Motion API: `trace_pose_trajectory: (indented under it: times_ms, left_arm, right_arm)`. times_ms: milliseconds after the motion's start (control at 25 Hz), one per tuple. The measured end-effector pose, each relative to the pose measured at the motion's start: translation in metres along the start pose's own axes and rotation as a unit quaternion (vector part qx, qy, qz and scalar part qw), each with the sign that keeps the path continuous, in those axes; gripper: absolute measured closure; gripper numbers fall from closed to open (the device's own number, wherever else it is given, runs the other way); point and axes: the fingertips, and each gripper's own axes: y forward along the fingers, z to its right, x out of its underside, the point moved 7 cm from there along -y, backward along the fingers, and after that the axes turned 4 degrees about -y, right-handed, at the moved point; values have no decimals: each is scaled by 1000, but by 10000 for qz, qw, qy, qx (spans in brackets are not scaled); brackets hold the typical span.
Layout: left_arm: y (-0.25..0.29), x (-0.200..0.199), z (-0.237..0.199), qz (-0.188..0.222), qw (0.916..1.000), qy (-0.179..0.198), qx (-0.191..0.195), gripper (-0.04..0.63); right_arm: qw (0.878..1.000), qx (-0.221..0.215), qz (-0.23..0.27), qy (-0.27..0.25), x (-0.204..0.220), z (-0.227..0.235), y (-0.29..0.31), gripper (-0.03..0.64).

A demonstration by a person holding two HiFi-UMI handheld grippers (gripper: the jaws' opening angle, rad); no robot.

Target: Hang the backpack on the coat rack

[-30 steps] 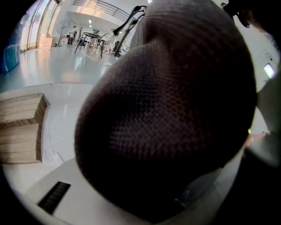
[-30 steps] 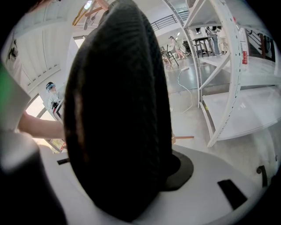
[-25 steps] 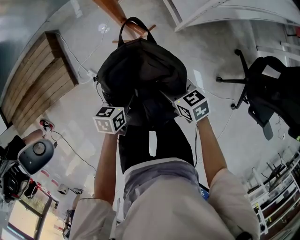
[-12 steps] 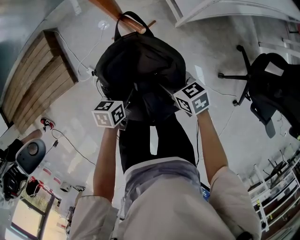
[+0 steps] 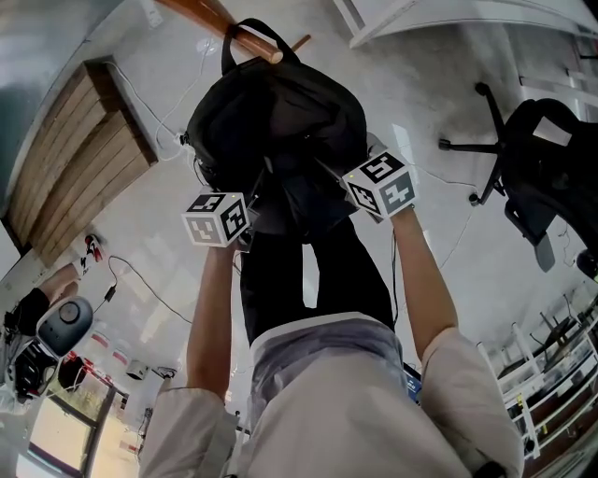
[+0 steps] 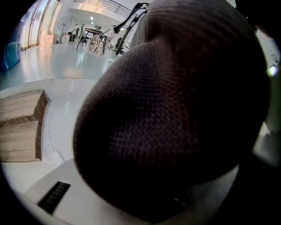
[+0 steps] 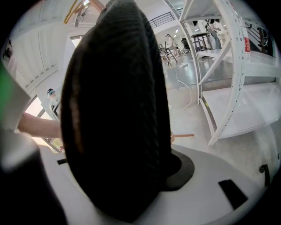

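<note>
Black backpack (image 5: pixel 276 121) is hanging in front of the person, its top handle (image 5: pixel 227 51) looping over the wooden coat rack peg (image 5: pixel 210 14). Left gripper (image 5: pixel 234 224) and right gripper (image 5: pixel 369 191) are each clamping its padded fabric from either side. An office chair (image 5: pixel 547 177) is standing well apart on the pale floor.

Backpack (image 6: pixel 175 114) fills left gripper view; we can't see grip contact. Rack (image 5: pixel 220 19) cut at top edge. Chair (image 5: pixel 551 159) cropped right.

Bright, even light; glare patches sheen the pale floor (image 5: pixel 140 243); fisheye bending curves every edge, with black corners in both gripper views; the backpack (image 6: pixel 175 110) fills them, close, dark and soft-focused.
</note>
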Motion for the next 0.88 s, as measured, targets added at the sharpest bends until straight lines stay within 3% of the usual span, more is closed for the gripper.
trace_pose_trajectory:
  times_ms: [880]
  left_arm:
    - [19, -2, -27, 40, 9995, 274, -141, 445]
  right_arm:
    - [9999, -29, 81, 111, 6, 18, 31, 413]
